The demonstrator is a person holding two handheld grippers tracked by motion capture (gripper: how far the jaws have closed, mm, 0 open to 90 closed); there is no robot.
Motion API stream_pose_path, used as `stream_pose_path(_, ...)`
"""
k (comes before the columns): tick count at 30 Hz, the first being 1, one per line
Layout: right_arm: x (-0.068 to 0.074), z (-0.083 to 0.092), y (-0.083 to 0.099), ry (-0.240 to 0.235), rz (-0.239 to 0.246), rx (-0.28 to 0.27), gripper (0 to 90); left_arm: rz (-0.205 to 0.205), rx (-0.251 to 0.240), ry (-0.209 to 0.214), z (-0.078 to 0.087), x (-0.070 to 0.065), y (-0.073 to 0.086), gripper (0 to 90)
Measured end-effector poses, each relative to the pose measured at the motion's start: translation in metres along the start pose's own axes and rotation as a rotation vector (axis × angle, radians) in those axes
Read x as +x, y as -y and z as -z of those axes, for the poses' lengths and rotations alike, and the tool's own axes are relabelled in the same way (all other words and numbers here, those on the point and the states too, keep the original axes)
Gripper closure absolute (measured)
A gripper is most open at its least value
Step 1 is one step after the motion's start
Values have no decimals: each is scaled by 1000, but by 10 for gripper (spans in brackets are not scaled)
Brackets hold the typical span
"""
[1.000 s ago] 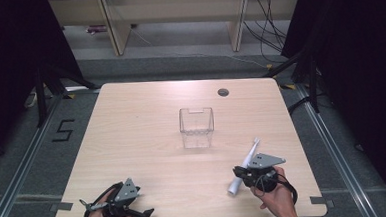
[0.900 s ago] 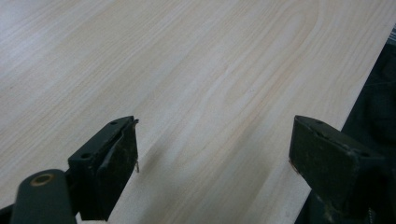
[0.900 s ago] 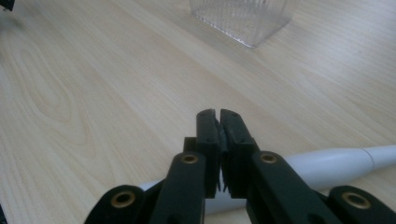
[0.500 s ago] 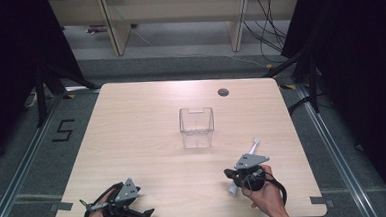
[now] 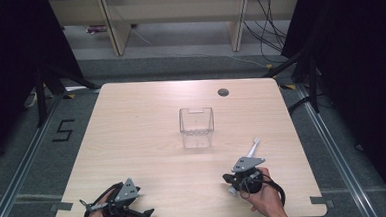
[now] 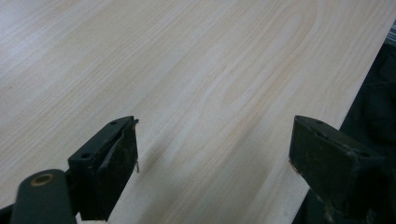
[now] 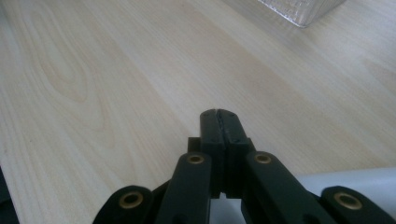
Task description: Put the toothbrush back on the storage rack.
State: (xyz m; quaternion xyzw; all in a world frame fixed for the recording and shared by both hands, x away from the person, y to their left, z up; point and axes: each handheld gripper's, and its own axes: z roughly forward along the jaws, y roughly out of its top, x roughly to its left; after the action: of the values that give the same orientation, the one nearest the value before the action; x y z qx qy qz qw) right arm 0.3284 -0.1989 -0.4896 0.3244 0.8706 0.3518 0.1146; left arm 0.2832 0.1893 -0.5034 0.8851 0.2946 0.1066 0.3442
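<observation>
A white elongated object (image 5: 253, 147) lies slanted on the table near the front right, its lower end under my right gripper (image 5: 229, 178). In the right gripper view that gripper's (image 7: 219, 115) jaws are pressed together with nothing between them, and the white object (image 7: 355, 183) lies beside them at the lower right. A clear plastic box (image 5: 197, 128) stands upright mid-table, empty as far as I can tell; its corner (image 7: 299, 8) shows ahead of the right gripper. My left gripper (image 5: 140, 211) rests at the front left edge. Its (image 6: 212, 154) jaws stand wide apart over bare wood.
The light wooden table (image 5: 141, 121) has a small round cable hole (image 5: 223, 92) near its far edge. Dark floor with rails surrounds it, and shelving and cables stand beyond the far side. The table's edge (image 6: 359, 88) runs close to the left gripper.
The right gripper has shifted a little to the left, and now covers the lower end of the white object. The white object, the box and the left gripper have stayed put.
</observation>
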Motion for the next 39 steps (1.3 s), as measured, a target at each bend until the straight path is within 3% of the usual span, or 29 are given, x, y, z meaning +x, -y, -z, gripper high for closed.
stream_pose_path(10,-2,-1,4,-22,35,49,900,2,-2,1,0,0,0,149)
stream_pose_path(14,-2,2,7,-21,18,60,900,8,-1,0,-1,0,0,148)
stream_pose_path(16,-3,1,9,-23,32,47,900,4,3,2,-1,0,0,148)
stream_pose_path(17,-3,4,9,-19,20,71,900,3,4,1,-1,0,0,148)
stream_pose_path(19,-3,3,10,-20,24,53,900,2,2,1,-1,0,0,149)
stream_pose_path(24,-6,10,15,-21,19,75,900,8,-4,4,0,0,0,149)
stream_pose_path(27,-9,13,18,-12,7,55,900,0,-1,2,0,0,0,149)
stream_pose_path(29,-10,16,18,-15,6,73,900,3,-1,0,0,0,0,149)
stream_pose_path(31,-11,17,20,-4,-2,55,900,5,1,0,-1,0,0,149)
stream_pose_path(39,-17,22,24,-10,-6,64,900,6,-3,2,0,0,0,149)
